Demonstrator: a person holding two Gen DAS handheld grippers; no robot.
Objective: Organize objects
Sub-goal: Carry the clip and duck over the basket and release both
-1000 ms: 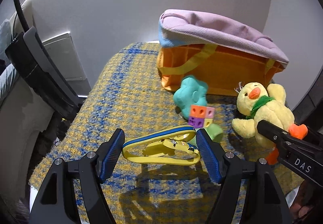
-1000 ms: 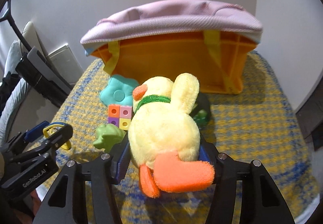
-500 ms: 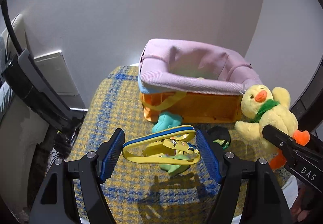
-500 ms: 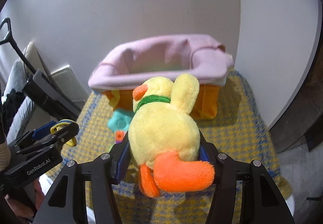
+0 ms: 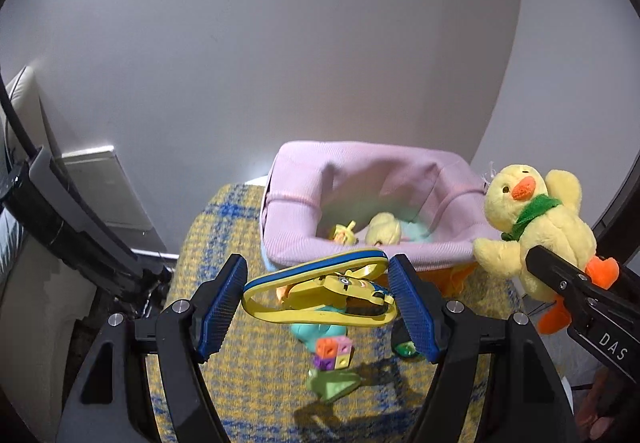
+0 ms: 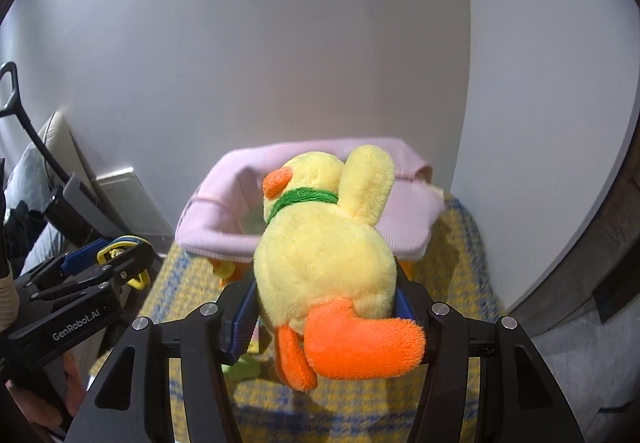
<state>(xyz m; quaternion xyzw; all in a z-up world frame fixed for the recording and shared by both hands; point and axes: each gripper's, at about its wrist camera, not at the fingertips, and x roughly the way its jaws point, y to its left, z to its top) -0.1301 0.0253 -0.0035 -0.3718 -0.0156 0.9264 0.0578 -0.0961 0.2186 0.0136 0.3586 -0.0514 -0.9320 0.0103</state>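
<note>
My left gripper (image 5: 318, 297) is shut on a small yellow and blue sandal (image 5: 320, 293) and holds it in the air in front of the pink-lined orange basket (image 5: 296, 211). My right gripper (image 6: 324, 307) is shut on a yellow plush duck (image 6: 324, 243) with orange feet and a green scarf, held above the basket's near rim (image 6: 216, 211). The duck also shows at the right of the left wrist view (image 5: 536, 219). A small yellow plush (image 5: 384, 229) and other toys lie inside the basket.
On the yellow and blue checked cloth (image 5: 208, 243) lie a teal plush (image 5: 316, 331), a coloured cube block (image 5: 334, 351), a green toy (image 5: 332, 383) and a dark round toy (image 5: 404, 347). A white wall stands behind the basket. Furniture stands at the left.
Both grippers have risen well above the cloth with their toys and moved toward the basket. The basket's inside now shows from above.
</note>
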